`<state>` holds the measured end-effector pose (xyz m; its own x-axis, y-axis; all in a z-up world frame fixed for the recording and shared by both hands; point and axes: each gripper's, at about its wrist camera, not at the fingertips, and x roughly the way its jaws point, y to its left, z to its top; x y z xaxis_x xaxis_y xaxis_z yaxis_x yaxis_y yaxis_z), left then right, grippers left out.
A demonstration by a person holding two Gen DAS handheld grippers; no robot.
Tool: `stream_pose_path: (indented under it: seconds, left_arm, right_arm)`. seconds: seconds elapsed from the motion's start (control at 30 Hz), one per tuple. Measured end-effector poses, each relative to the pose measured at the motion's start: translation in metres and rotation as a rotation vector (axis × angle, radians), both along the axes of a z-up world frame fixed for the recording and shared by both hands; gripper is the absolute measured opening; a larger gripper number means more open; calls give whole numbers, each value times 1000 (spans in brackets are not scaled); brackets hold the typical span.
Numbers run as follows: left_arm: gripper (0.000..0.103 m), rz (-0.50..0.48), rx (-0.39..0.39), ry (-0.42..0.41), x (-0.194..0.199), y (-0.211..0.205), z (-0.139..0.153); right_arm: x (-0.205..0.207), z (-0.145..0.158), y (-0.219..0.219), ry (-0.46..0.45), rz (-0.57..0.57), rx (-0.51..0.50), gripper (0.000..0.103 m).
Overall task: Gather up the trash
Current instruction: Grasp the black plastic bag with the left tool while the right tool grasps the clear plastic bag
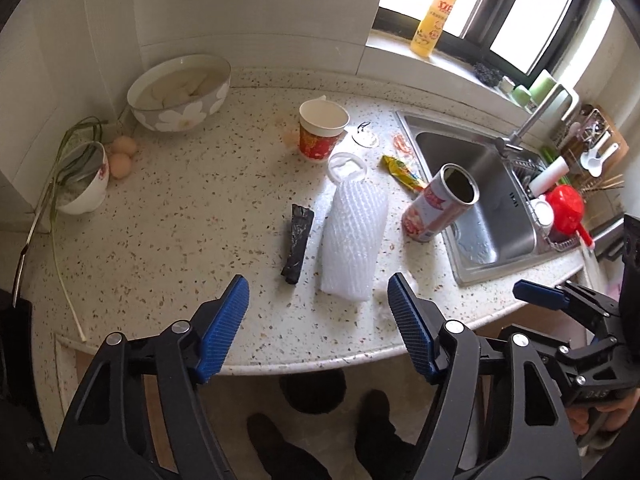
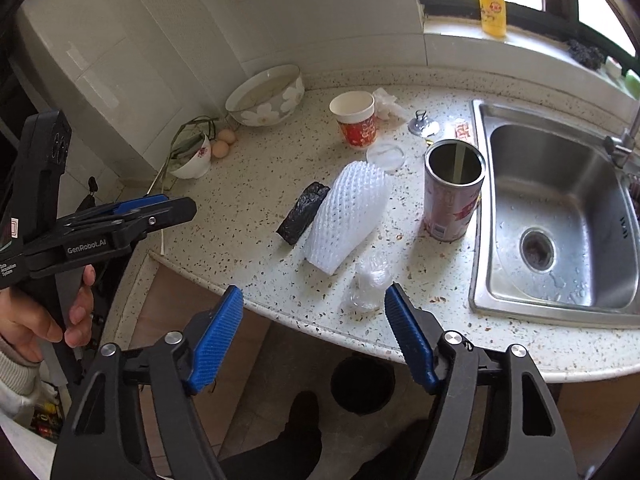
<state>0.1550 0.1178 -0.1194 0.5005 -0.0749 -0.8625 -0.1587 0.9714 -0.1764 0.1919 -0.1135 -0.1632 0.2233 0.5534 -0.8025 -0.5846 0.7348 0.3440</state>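
Both grippers [image 1: 318,292] [image 2: 314,300] empty, apart; foam net [image 1: 354,236] beside can [image 1: 438,204].

Speckled countertop [image 1: 168,240], bright window [image 1: 500,4]

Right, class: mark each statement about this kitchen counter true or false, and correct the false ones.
1. The open metal can stands upright beside the steel sink. True.
2. The white foam net sleeve is held by the left gripper. False: it lies on the counter, and the gripper is open and empty.
3. The black crumpled wrapper lies next to the sleeve. True.
4. The red paper cup is tipped over. False: it stands upright.
5. The right gripper is shut. False: open.
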Motion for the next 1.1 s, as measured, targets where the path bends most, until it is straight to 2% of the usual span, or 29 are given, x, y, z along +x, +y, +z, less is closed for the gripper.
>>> stream_pose_path:
  seconds: [0.13, 0.37, 0.53, 0.7, 0.73, 0.9, 0.93, 1.1]
  left_arm:
    - [60, -50, 18, 43, 31, 7, -31]
    - [50, -105, 15, 164, 78, 11, -101]
    - [45, -88, 13, 215, 92, 15, -136]
    - [30, -98, 7, 237, 102, 16, -151]
    - [25, -101, 0, 247, 104, 17, -154]
    - [14, -104, -35, 258, 106, 16, -160]
    - [10, -106, -40, 263, 107, 15, -162]
    - [3, -88, -66, 260, 108, 12, -160]
  right_arm:
    - [19, -32, 17, 36, 10, -35, 59]
    - [43, -86, 39, 91, -9, -120, 57]
    - [48, -108, 45, 112, -19, -165, 53]
    - [53, -123, 48, 142, -47, -166, 53]
    - [53, -127, 48, 150, -53, -171, 49]
    - [57, -135, 47, 176, -72, -160, 37]
    - [57, -135, 47, 178, -72, -161, 29]
    - [58, -136, 47, 181, -78, -162, 16]
